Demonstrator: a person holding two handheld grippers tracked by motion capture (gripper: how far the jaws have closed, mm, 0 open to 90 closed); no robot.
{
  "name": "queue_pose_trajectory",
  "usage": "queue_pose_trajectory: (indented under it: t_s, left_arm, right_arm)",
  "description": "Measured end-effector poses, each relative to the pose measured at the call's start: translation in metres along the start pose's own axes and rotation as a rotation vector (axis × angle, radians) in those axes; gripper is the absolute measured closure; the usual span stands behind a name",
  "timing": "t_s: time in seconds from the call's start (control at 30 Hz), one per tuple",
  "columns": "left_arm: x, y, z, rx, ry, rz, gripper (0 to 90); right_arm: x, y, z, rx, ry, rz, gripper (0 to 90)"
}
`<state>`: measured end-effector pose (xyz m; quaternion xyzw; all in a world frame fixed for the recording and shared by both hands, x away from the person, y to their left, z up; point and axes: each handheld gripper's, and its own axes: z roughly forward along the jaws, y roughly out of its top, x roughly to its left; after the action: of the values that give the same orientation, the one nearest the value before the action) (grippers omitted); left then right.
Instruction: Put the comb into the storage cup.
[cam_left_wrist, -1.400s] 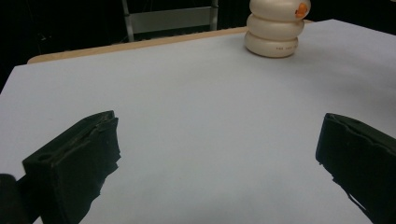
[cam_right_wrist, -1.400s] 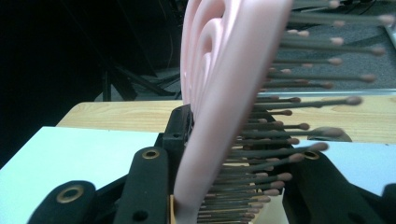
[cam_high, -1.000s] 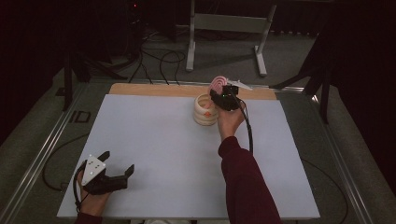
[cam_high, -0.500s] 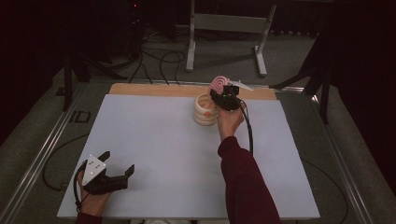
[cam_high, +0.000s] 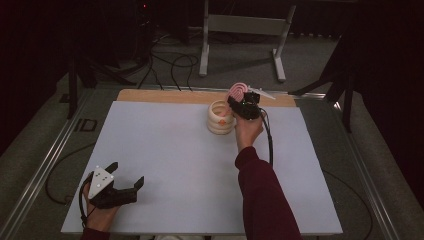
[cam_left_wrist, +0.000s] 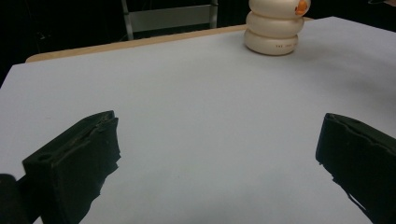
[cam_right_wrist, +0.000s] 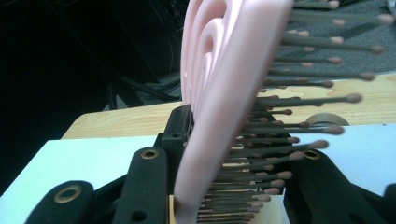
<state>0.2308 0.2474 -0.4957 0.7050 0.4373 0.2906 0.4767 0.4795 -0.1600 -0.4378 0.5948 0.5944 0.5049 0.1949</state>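
A cream ribbed holder (cam_high: 220, 117) stands at the far middle of the white mat (cam_high: 190, 165); it also rises at the top of the left gripper view (cam_left_wrist: 275, 28). My right gripper (cam_high: 243, 106) hovers just right of its rim, shut on a pink hairbrush (cam_high: 237, 91) whose head points up. In the right gripper view the hairbrush (cam_right_wrist: 224, 93) stands between the jaws with its bristles to the right; its lower end is hidden. My left gripper (cam_high: 127, 173) rests at the mat's near left corner, open with nothing between its jaws (cam_left_wrist: 219, 140).
A wooden board edge (cam_high: 165, 96) runs along the mat's far side. Metal rails (cam_high: 45, 165) frame the table. Behind it a metal stand (cam_high: 240, 30) and cables (cam_high: 170, 65) lie on the floor.
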Motion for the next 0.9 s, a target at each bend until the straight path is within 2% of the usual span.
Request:
queue_pose_trajectory:
  t_s: [0.2, 0.43, 0.6, 0.9]
  left_arm:
    - [-0.0001, -0.0001, 0.0004, 0.002, -0.001, 0.002, 0.1]
    - [-0.0002, -0.0002, 0.0005, 0.002, -0.002, 0.002, 0.1]
    - [-0.0011, -0.0002, 0.0004, 0.004, -0.003, 0.005, 0.1]
    - [-0.0010, -0.0002, 0.0007, 0.003, -0.003, 0.005, 0.1]
  right_arm:
    - [-0.0019, 0.0002, -0.0004, 0.007, -0.003, -0.016, 61.6]
    - [-0.0006, -0.0004, 0.0000, 0.025, -0.030, -0.090, 58.5]
    - [-0.0004, -0.0012, 0.0008, 0.043, -0.041, -0.105, 56.7]
    - [-0.0013, -0.0006, -0.0001, 0.042, -0.057, -0.149, 50.1]
